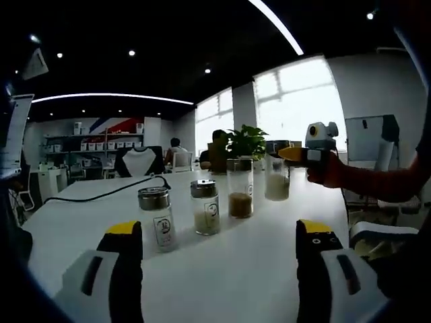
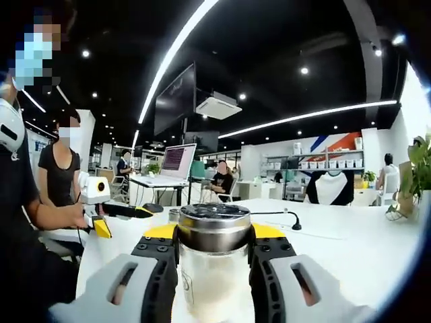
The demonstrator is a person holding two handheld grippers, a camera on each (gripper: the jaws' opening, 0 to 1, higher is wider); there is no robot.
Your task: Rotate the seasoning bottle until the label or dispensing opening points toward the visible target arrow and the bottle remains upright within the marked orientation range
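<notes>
Dim ceiling, bright LED strips and spotlights overhead. Windows blown out, backlighting plant beside them. White worktop evenly lit, soft glare, faint shadows under bottles. Fisheye bends strips. Bottle between right gripper's pads slightly blurred; background soft.
</notes>
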